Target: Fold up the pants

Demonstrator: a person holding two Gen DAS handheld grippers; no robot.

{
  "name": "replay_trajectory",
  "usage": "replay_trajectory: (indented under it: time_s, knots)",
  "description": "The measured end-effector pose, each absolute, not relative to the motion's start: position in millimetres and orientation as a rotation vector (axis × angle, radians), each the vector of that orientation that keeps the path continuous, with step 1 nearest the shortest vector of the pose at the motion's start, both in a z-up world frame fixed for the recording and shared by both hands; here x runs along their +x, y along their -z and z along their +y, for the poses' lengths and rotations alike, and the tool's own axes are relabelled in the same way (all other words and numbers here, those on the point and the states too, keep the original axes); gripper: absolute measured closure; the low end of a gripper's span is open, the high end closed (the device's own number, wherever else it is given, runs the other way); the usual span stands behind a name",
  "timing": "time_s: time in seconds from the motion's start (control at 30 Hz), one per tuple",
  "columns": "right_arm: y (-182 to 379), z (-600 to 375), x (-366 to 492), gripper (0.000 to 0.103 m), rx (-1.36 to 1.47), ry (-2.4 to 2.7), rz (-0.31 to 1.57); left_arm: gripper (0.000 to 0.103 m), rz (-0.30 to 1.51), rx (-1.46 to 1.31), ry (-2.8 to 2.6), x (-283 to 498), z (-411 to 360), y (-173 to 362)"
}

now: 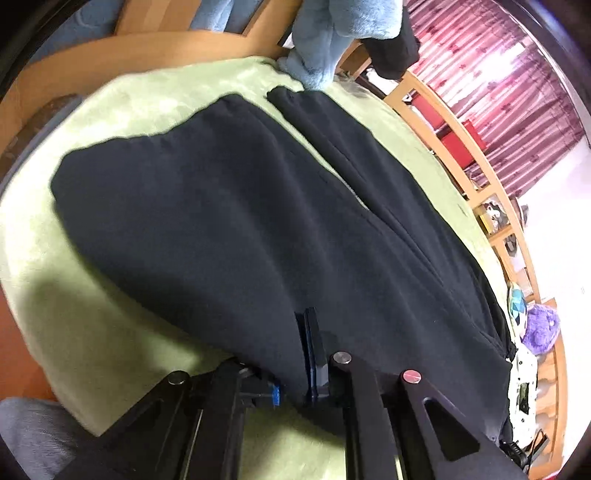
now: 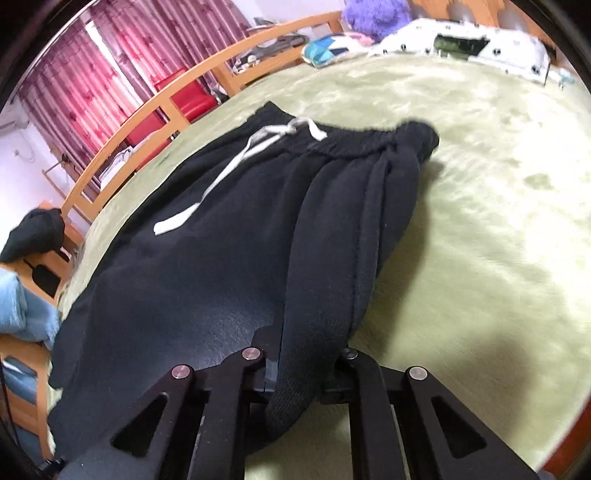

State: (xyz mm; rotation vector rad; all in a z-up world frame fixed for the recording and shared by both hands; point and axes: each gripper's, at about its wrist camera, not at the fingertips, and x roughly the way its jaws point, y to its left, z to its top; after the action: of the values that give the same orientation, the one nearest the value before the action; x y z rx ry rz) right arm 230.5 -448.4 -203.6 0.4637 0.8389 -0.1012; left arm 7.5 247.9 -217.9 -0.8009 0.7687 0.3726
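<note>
Black sweatpants (image 1: 229, 206) lie on a pale green fleece blanket (image 1: 122, 107), legs running to the far end. My left gripper (image 1: 299, 350) is shut on an edge of the pants and lifts the cloth; one finger (image 1: 314, 339) shows, the other is hidden under fabric. In the right wrist view the pants (image 2: 207, 258) show their elastic waistband (image 2: 369, 144) and a white drawstring (image 2: 229, 166). My right gripper (image 2: 306, 354) is shut on a bunched fold of the pants near the waist side; its fingertips are hidden by the cloth.
A wooden bed rail (image 1: 454, 136) runs along the far side, with red curtains (image 2: 85, 92) behind. A blue fleece (image 1: 332, 40) hangs at the leg end. A purple plush (image 2: 373, 14), a white patterned pillow (image 2: 476, 44) and a black garment (image 2: 33, 232) lie around the bed.
</note>
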Motion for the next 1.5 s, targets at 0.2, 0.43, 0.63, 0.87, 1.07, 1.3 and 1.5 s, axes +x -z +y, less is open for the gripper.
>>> replay_trajectory:
  time_s: [0.2, 0.43, 0.63, 0.87, 1.07, 1.3, 1.5]
  knots:
    - [185, -445, 192, 0.093, 0.385, 0.074, 0.852, 0.093, 0.751, -0.779, -0.367, -12, 251, 206]
    - [203, -453, 182, 0.065, 0.382, 0.044, 0.920, 0.077, 0.841, -0.768, -0.379, -2, 241, 224]
    - [214, -450, 175, 0.070, 0.429, -0.032, 0.934, 0.091, 0.807, -0.700, -0.410, 11, 226, 211]
    - [178, -438, 177, 0.090, 0.415, -0.087, 0.851, 0.094, 0.698, -0.695, -0.327, 16, 237, 144]
    - [124, -431, 216, 0.090, 0.468, -0.141, 0.779, 0.094, 0.646, -0.645, -0.297, 59, 237, 98]
    - [77, -400, 292, 0.091, 0.433, -0.164, 0.738, 0.094, 0.599, -0.582, -0.300, 139, 242, 68]
    - [68, -378, 374, 0.091, 0.435, -0.129, 0.693, 0.094, 0.558, -0.555, -0.309, 210, 249, 59]
